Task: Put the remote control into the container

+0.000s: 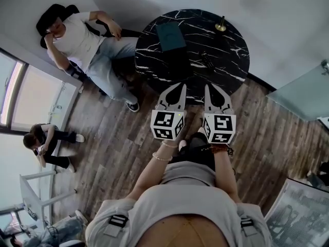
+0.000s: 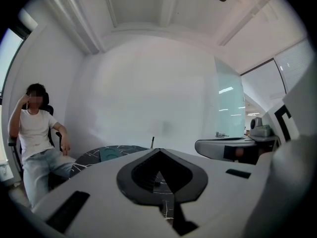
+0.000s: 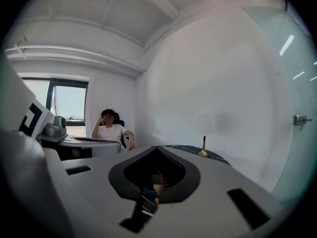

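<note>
Seen from above, a person holds two grippers side by side, with their tips over the near edge of a round black marble surface (image 1: 154,50). The left gripper (image 1: 178,88) and the right gripper (image 1: 212,88) each have their fingers closed tip to tip, with nothing held. The remote control (image 1: 207,60) lies on the surface just beyond the right gripper and apart from it. It is small and dark against the dark stone, so its detail is hard to make out. The container (image 1: 170,36), a dark teal box, sits farther back and to the left, apart from the remote control. A brass stand (image 1: 220,24) rises near the far edge. In the left gripper view, that gripper's own pale body blocks most of the surface. Only a sliver of the container shows there, and the remote control is hidden. The right gripper view hides the remote control too, and small teal and pale shapes in the hollow behind the fingers are too unclear to name. A seated person (image 1: 77,37) in a white shirt leans back beside the surface on the left. A second person (image 1: 43,145) sits lower down by the window. A glass partition (image 1: 298,94) is cut off at the right edge, and a wood-plank floor (image 1: 118,153) lies below.
</note>
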Motion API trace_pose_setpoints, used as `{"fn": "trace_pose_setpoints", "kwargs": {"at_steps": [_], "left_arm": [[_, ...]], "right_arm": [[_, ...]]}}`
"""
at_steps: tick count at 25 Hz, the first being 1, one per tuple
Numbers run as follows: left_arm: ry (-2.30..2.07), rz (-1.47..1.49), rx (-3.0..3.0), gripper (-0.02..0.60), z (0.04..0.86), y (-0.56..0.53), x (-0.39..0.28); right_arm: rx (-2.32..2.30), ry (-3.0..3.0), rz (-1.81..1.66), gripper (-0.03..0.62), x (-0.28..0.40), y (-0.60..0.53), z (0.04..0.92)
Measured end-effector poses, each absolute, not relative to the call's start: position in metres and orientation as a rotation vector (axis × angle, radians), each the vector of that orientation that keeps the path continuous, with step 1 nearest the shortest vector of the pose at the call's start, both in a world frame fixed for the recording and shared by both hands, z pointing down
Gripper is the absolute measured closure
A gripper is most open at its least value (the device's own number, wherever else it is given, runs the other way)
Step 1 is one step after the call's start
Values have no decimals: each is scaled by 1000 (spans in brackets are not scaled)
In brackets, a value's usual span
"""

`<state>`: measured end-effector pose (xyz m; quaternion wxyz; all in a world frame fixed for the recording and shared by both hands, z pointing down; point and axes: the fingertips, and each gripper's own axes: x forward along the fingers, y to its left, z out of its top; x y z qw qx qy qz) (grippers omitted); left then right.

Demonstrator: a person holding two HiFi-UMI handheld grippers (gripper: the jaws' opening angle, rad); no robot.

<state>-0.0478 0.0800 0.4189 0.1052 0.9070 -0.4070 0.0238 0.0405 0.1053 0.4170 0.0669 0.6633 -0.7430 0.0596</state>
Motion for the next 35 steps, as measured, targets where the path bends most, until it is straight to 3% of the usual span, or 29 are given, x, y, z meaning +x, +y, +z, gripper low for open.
{"fn": "trace_pose_setpoints", "kwargs": {"at_steps": [10,35], "left_arm": [[-1255,76,2636,577,425,37,-53],[-1469,146,2508,577,435,-94,9]], "right_arm": [[1926,-2293,183,582,35,58,418],[1705,-2429,245,582,97,-86,431]]}}
